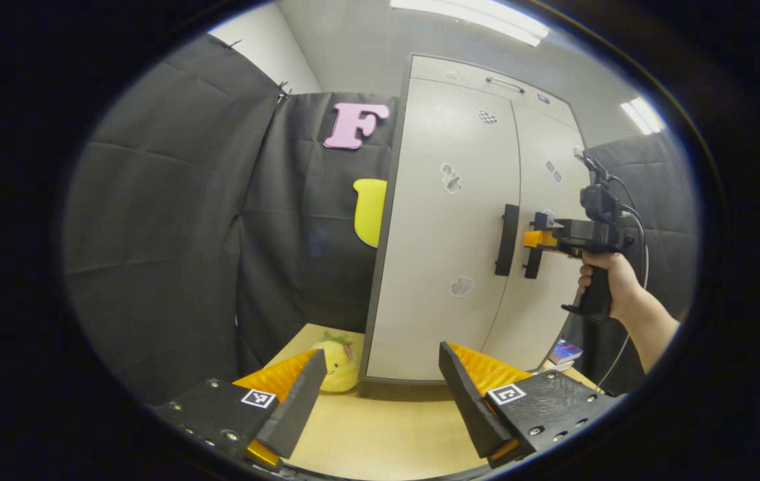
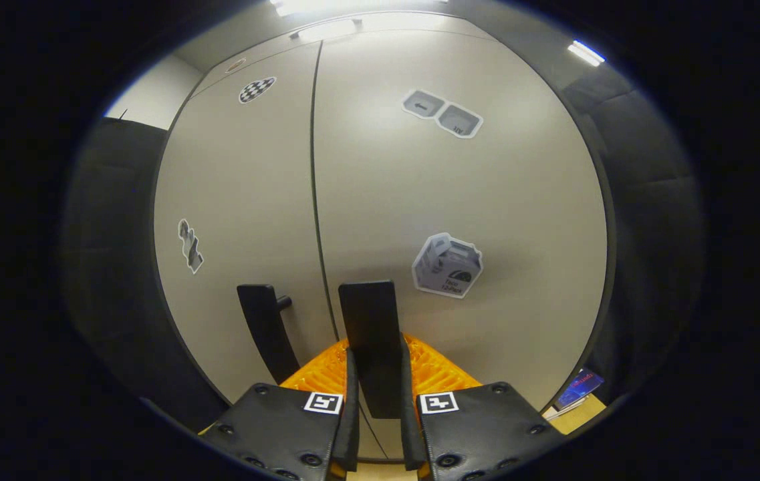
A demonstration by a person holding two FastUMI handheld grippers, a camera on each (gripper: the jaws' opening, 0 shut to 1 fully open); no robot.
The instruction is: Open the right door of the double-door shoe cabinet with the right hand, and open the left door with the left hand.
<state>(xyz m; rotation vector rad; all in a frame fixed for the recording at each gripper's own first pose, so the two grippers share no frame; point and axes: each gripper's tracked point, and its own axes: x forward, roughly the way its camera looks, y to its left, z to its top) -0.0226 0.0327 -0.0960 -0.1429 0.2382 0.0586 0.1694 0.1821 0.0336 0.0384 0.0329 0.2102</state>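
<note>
Pale grey, the shoe cabinet [image 1: 446, 227] stands upright on the wooden bench [image 1: 380, 434], both doors closed, each with a dark vertical handle beside the centre seam and stickers on its face. The right hand-held gripper [image 2: 374, 394] is pinched on the right door handle [image 2: 371, 334]. The left hand-held gripper [image 1: 380, 394] hangs spread apart, near the bench, well short of the left door handle [image 1: 506, 239].

Shoe cabinet [image 1: 460, 227] stands on counter [image 1: 380, 434], 2 handles side by side at its middle seam. Plush toy [image 1: 336, 361] at cabinet's left foot; book [image 1: 565, 352] at its right.
</note>
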